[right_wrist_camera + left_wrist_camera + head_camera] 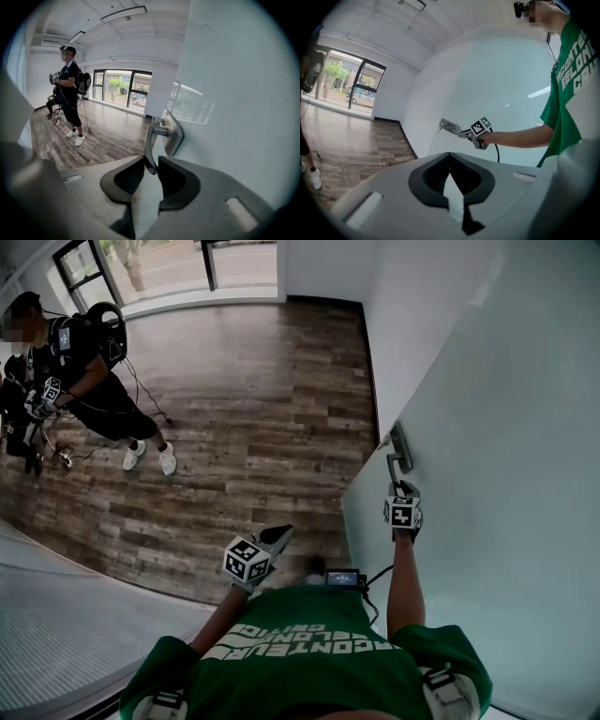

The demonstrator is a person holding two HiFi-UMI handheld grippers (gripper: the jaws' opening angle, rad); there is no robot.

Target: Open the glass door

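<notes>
Right gripper [403, 487] [150, 164] is out ahead on a straight arm. Its jaws are closed on the free end of the door handle [397, 454] [149, 143], and the lever tip sits pinched between the two dark pads. The lever hangs down toward the gripper from a metal backplate [176, 133] just above and beyond the jaws.

The glass door [497, 474] [234, 93] is a pale frosted panel that fills everything to this gripper's right. The door's free edge runs just left of the handle. Whether the latch has cleared the frame cannot be told.

Left gripper [280, 533] [450, 154] is held low and near the green shirt [309, 643], well back from the door and to the left of the right gripper. Its jaws are together at the tips with nothing between them. It faces the door. From its own camera the right gripper [462, 134] shows ahead and slightly up, on the handle [449, 125], with the frosted glass [501, 79] behind.

A wood floor [262, 399] spreads left of and beyond both grippers. A white wall [403, 315] stands past the handle. Far to the left stands a second person [84, 381] [70, 93] in dark clothes with cabled gear, with big windows [119, 89] at the room's far end.
</notes>
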